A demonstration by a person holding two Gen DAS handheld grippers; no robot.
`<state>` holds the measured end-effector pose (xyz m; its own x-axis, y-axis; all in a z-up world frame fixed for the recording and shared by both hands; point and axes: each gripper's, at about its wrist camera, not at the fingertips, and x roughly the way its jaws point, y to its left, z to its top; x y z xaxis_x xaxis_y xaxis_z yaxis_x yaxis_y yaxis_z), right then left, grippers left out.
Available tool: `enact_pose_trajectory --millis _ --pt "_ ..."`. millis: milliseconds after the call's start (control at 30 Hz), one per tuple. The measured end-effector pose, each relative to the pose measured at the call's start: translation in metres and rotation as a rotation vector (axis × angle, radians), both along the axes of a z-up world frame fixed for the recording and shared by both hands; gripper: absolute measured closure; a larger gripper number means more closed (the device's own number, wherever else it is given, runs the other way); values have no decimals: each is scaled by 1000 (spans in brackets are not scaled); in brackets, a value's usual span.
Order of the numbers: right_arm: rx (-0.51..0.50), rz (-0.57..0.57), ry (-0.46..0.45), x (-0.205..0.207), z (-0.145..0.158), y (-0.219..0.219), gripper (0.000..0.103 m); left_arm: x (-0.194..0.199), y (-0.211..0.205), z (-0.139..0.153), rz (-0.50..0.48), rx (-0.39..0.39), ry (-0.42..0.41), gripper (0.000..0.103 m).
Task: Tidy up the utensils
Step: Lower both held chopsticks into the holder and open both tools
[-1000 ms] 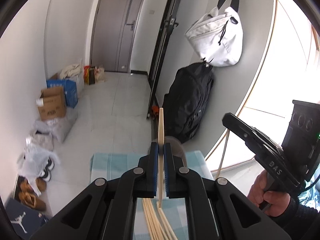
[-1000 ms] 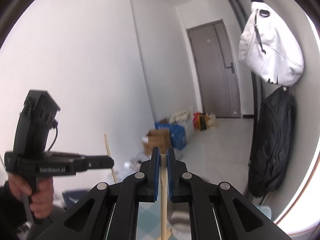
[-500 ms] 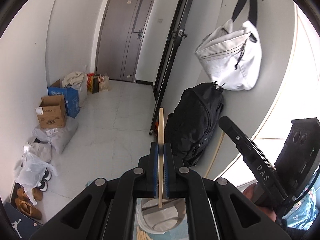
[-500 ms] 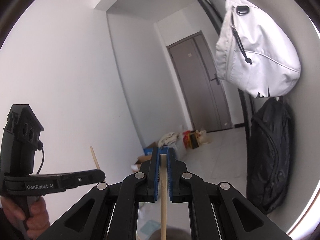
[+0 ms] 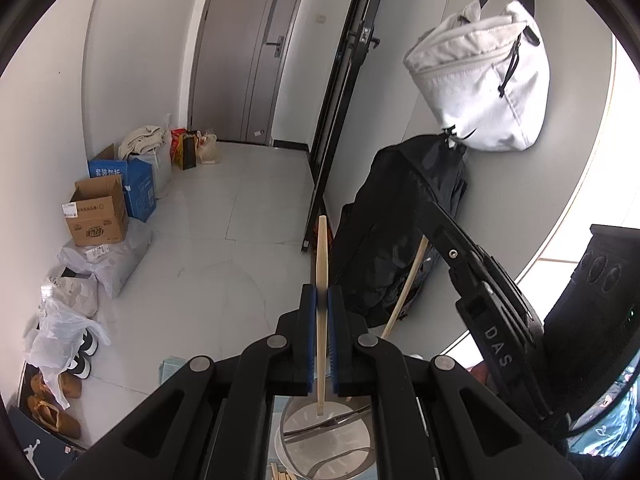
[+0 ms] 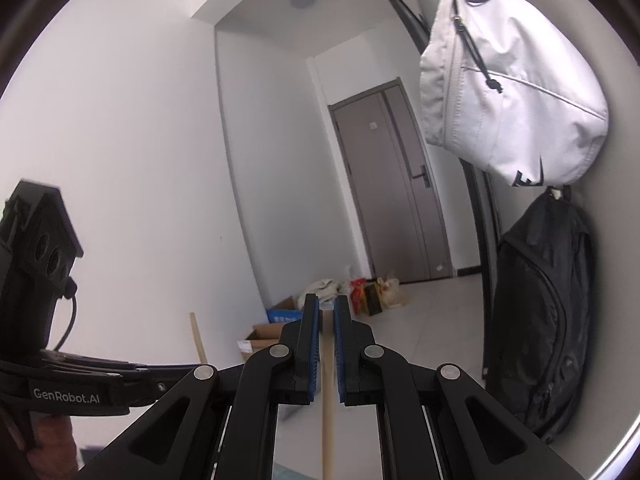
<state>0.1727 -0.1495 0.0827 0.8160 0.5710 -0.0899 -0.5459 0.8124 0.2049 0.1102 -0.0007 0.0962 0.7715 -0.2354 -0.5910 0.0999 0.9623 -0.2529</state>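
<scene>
Between each claw's clamped pads (left (image 5: 322,300), right (image 6: 327,312)) stands a chopstick (image 5: 321,320).

In the left wrist view we read "DAS" in pale raised letters on the black arm of the right hand-held gripper (image 5: 496,346). In the right wrist view, "GenRobot.AI" stands in white on the black body of the left hand-held gripper (image 6: 66,395). A blue box (image 5: 122,186) by the wall carries white Chinese characters, too small for us to make out. The brown cardboard box (image 5: 98,220) beside it has a dark printed logo & a white label; text unreadable. A white jumping-figure logo marks the dark mat (image 5: 32,450), bottom left. The white bag (image 6: 520,92) shows part of a black logo, no letters legible.
</scene>
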Motion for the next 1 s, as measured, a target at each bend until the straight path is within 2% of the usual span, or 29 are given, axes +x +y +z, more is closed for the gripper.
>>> enact_pose_trajectory --millis 200,367,433,500,567,600,667,767,867,1000 --pt "-44 -4 11 -3 -16 6 97 3 -2 -9 9 17 8 101" --pt "-37 45 79 -5 -28 -1 94 7 -8 -15 -36 26 41 101" --pt "-50 76 118 -7 -30 -2 93 10 -7 -17 -53 15 83 101" --pt "-51 114 152 -8 -31 -5 82 12 -4 -18 -57 -10 127 98" --pt "-38 129 186 -12 -30 -9 51 10 1 -16 -54 -43 130 84" --pt "-24 134 202 -14 -30 -13 51 8 3 -14 -48 -47 123 80" --pt "-11 122 230 -22 -29 -20 49 3 7 -11 -25 -43 106 59" --pt "11 101 247 -34 -26 -32 38 -7 18 -5 21 -70 86 47" --pt "19 87 248 -50 -22 -42 28 -15 21 -2 45 -57 88 46" --pt "13 87 246 -72 -14 -50 24 -26 22 0 79 -43 93 45"
